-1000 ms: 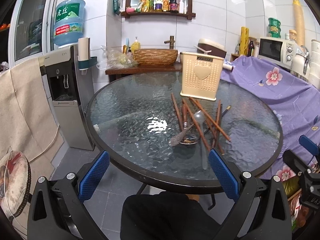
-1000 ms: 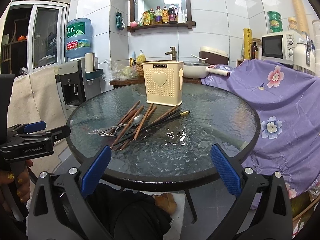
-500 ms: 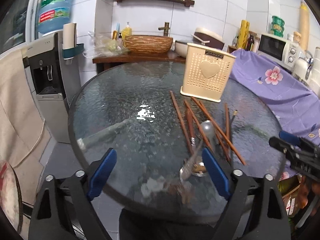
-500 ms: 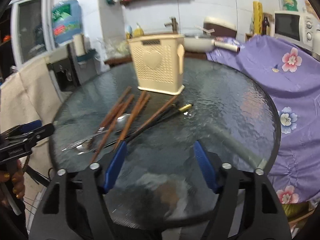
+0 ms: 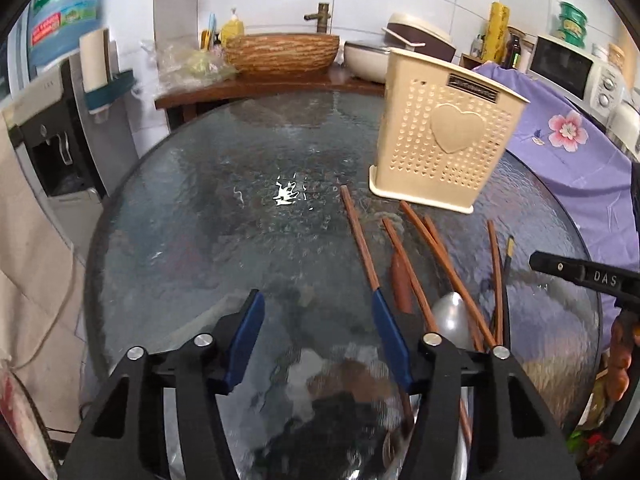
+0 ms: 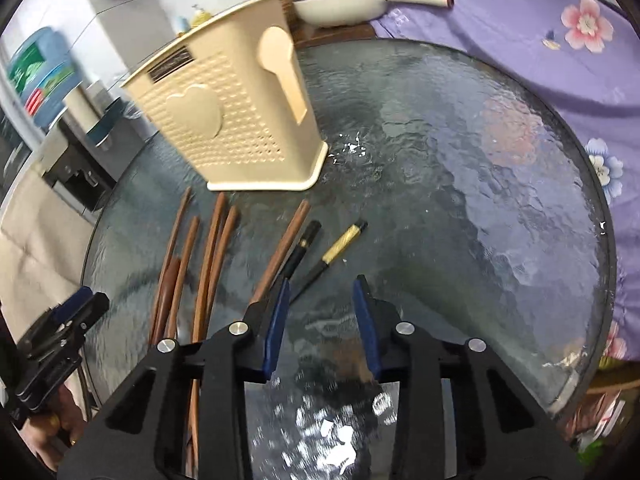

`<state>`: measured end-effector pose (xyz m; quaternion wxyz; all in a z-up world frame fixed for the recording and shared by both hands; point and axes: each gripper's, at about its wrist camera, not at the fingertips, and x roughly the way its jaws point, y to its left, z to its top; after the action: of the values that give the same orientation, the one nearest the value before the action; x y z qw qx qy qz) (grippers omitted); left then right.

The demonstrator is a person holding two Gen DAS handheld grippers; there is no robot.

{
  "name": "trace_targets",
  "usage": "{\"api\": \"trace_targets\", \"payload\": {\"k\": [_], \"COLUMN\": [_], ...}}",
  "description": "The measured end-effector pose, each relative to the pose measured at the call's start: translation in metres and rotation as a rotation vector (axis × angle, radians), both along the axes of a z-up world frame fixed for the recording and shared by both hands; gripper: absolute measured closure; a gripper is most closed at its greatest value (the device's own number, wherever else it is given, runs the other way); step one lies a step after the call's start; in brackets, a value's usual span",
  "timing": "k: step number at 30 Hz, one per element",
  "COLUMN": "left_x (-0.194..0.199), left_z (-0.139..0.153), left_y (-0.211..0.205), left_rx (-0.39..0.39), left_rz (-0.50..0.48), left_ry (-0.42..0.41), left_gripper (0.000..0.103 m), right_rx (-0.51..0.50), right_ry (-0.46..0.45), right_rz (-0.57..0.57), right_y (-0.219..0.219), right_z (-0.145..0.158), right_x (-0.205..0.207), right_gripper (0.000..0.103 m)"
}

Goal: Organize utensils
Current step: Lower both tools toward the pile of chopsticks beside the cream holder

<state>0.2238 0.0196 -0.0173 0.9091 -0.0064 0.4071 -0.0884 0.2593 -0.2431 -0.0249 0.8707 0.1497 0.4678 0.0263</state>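
Left wrist view: reddish-brown wooden chopsticks [image 5: 436, 252] and shiny steel spoon [image 5: 451, 316] fanned before perforated cream plastic holder [image 5: 444, 148] on round glass bench [image 5: 200, 220]; left gripper [image 5: 318, 336] closing, unclenched, empty.

Right wrist view: black gold-banded chopsticks [image 6: 338, 249] right of brown ones; right gripper [image 6: 320, 320] closing, grasping nothing.

Glass table [image 5: 192, 216] (round), chopsticks [image 6: 218, 248], spoon [image 5: 450, 318], holder [image 5: 444, 148]

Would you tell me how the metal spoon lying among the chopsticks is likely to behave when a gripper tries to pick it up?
The metal spoon looks smooth and shiny, so the pads may slip on it. Wooden chopsticks lie across it, so lifting it would probably drag or scatter them. It rests on a hard glass table, so it will likely slide when nudged rather than stay put.
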Motion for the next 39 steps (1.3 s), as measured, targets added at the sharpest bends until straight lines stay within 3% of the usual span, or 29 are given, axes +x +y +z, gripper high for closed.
{"api": "trace_targets", "payload": {"k": [7,17,24,33,38,39], "left_x": [0.041,0.076,0.094,0.126,0.131,0.131], "left_z": [-0.006,-0.013,-0.018,-0.029,-0.032,-0.032], "left_y": [-0.007,-0.026,-0.032,-0.049,-0.061,-0.063], "left_rx": [-0.069,-0.049,-0.045,0.014,0.109,0.120], "left_rz": [-0.006,0.008,0.017,0.008,-0.004,-0.009], "left_ry": [0.070,0.089,0.106,0.149,0.138,0.135], "left_gripper": [0.052,0.054,0.054,0.061,0.065,0.070], "right_rx": [0.001,0.017,-0.030,-0.045,-0.043,-0.048], "right_ry": [0.050,0.106,0.119,0.143,0.143,0.143], "right_rz": [-0.040,-0.087,-0.071,-0.041,-0.025,-0.021], "right_y": [-0.002,-0.005,0.003,0.008,0.001,0.001], "right_z": [-0.007,-0.024,-0.028,-0.031,-0.031,-0.032], "right_x": [0.027,0.061,0.086,0.116,0.124,0.128], "right_gripper": [0.072,0.081,0.087,0.088,0.088,0.088]}}
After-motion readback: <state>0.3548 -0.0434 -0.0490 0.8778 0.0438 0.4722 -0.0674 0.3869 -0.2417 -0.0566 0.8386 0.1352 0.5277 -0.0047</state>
